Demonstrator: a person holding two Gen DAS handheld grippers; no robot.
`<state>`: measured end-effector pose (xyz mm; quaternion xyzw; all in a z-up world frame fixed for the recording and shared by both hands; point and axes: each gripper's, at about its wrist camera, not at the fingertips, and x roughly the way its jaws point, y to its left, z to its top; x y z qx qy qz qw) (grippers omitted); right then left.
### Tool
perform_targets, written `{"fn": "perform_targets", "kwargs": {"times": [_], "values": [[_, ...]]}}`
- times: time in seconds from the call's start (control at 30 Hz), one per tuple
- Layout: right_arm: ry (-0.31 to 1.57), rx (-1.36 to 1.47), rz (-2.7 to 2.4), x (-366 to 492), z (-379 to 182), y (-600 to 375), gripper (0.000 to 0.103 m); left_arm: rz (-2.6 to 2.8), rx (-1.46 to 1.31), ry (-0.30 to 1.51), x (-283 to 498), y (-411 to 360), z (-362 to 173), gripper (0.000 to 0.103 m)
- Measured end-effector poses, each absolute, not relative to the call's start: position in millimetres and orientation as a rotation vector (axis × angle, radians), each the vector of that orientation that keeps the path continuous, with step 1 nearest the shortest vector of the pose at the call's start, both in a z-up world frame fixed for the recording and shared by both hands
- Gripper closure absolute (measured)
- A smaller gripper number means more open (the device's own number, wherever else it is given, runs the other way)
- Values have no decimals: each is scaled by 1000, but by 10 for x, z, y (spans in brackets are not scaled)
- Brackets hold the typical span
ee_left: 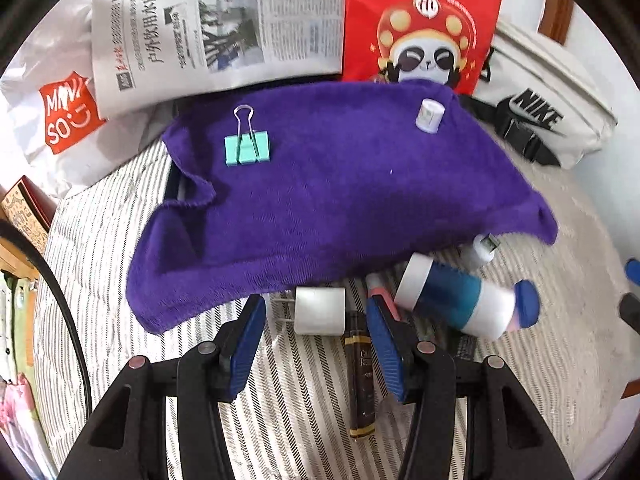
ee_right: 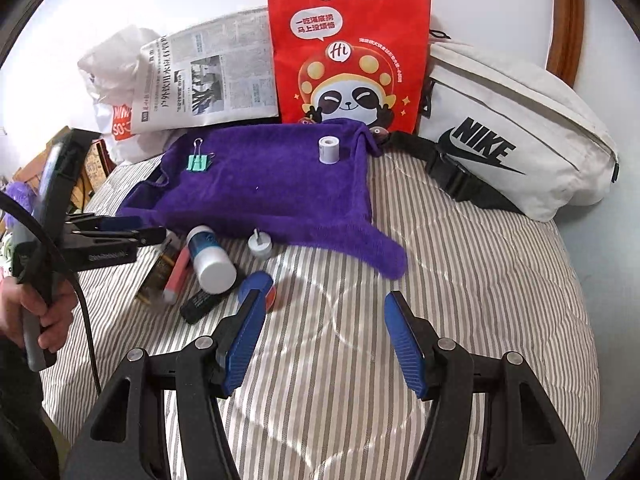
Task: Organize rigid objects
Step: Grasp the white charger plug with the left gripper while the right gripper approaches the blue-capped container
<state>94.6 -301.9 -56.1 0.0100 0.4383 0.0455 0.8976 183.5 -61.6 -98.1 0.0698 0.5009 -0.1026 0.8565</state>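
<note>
Towel [ee_left: 340, 184]: deep purple, plain. Binder clip [ee_left: 247, 149] mint green w/ silver wire handles. Small cylinder [ee_left: 429, 115] pale lilac-white. Bed cover [ee_right: 460, 300]: grey & white stripes. Paper bag [ee_right: 348, 56] red w/ black-white panda in red, yellow-spotted hat. Waist bag [ee_right: 516, 136] off-white, black logo, black strap. Newspaper [ee_left: 216, 20] b/w print. Bottle [ee_left: 460, 300] blue w/ white ends. Charger [ee_left: 320, 311] white. Gripper pads [ee_right: 240, 344] blue, on black arms.
</note>
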Motion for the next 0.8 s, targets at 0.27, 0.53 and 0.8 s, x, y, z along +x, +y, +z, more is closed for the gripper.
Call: {"fn": "perform_targets", "kwargs": {"times": [0.27, 0.53, 0.8], "values": [[908, -39, 91, 784, -629, -3011, 41, -139, 199, 1052, 1933, -590, -1164, 52], [946, -45, 77, 823, -830, -3075, 37, -167, 146, 1035, 1900, -515, -1215, 54], [997, -25, 65, 919, -1049, -3084, 37, -179, 201, 1013, 1835, -528, -1281, 61]]}}
